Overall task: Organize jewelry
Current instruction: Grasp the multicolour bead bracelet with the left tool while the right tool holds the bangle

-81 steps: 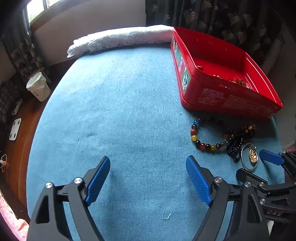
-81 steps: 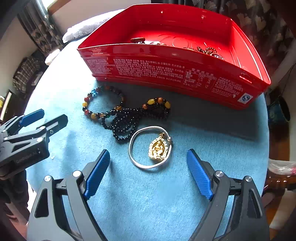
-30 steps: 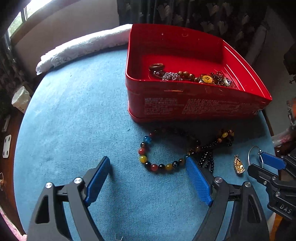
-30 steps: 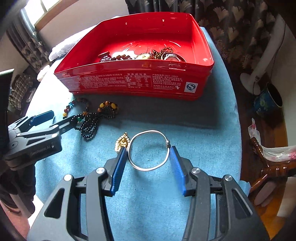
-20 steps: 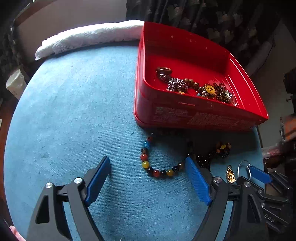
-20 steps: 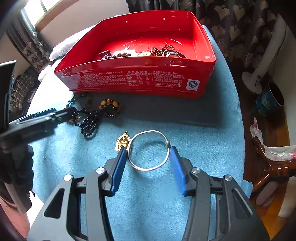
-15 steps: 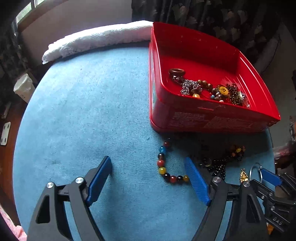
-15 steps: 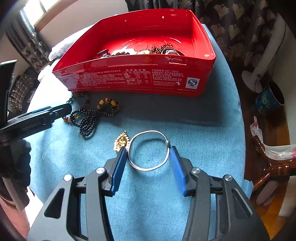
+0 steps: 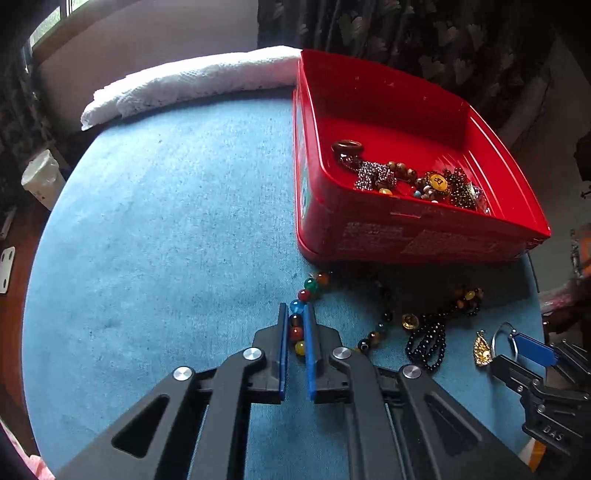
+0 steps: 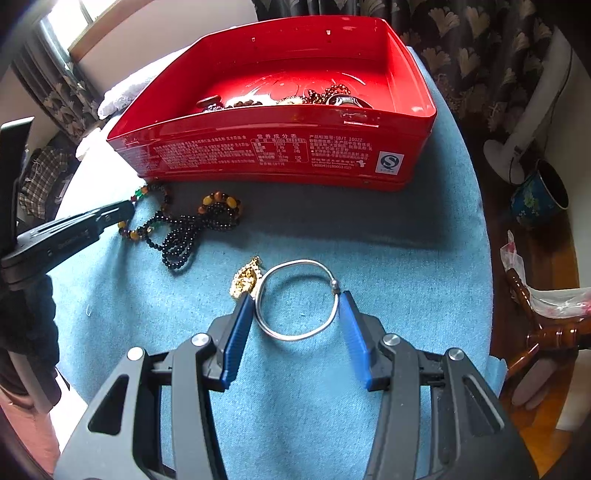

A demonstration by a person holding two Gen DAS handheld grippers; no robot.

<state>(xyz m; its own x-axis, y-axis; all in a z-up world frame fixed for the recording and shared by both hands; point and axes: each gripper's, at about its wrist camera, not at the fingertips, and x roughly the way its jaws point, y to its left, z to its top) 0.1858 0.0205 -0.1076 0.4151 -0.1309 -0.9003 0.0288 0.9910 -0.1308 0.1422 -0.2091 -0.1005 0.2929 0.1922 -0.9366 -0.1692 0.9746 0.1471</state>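
Both handheld units are showing black plastic frames with triangular cutouts, round silver screws and ribbed blue finger pads point(image 10: 236, 334). Faint "DAS" lettering is showing on the right gripper point(image 9: 532, 354).

A red tin point(image 9: 406, 236) with white print sits on a blue cloth point(image 9: 166, 240). At 12 o'clock of the blue-padded left gripper point(image 9: 296, 332), a bracelet point(image 9: 308, 291) shows blue, red, green, amber beads; the curtain point(image 10: 461, 33) is dark, leaf-patterned
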